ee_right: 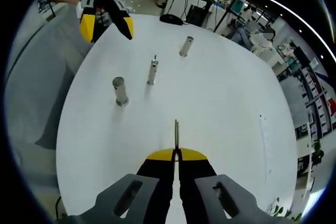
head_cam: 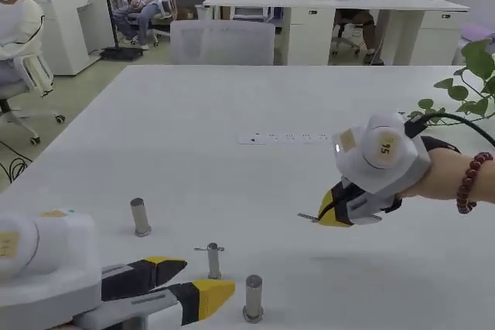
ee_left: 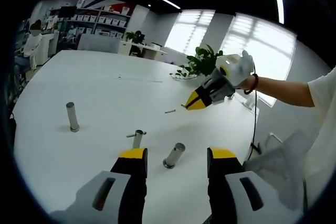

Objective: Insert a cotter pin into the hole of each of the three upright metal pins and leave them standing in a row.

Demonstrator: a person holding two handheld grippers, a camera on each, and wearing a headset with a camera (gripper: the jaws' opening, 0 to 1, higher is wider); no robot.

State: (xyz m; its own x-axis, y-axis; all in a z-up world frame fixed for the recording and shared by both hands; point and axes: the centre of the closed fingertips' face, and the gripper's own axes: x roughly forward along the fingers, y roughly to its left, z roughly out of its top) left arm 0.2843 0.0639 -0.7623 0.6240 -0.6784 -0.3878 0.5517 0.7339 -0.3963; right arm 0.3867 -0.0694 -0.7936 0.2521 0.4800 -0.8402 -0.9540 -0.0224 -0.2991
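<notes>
**One pin pegged, two to go**

On the white table (head_cam: 232,113), the three upright metal pins stand in a slanting row at the lower left of the head view. Only the middle pin (head_cam: 213,264) is done: a fitted cotter pin (head_cam: 209,249) sits crosswise through its top like a small bar. The pin at the upper left of the row (head_cam: 140,216) and the pin at the lower right (head_cam: 253,297) are plain grey cylinders with flared bases and nothing through them; their holes are too small to make out.

The right gripper (ee_right: 177,154) has its jaws pressed together on a second cotter pin (ee_right: 176,132), a thin straight sliver poking out ahead of the tips. It hangs above bare table, well apart from the row.

The left gripper (ee_left: 177,153) has its jaws spread and grips nothing, low in its own view, near the lower-right pin.

By my reading, the task is about a third done.
</notes>
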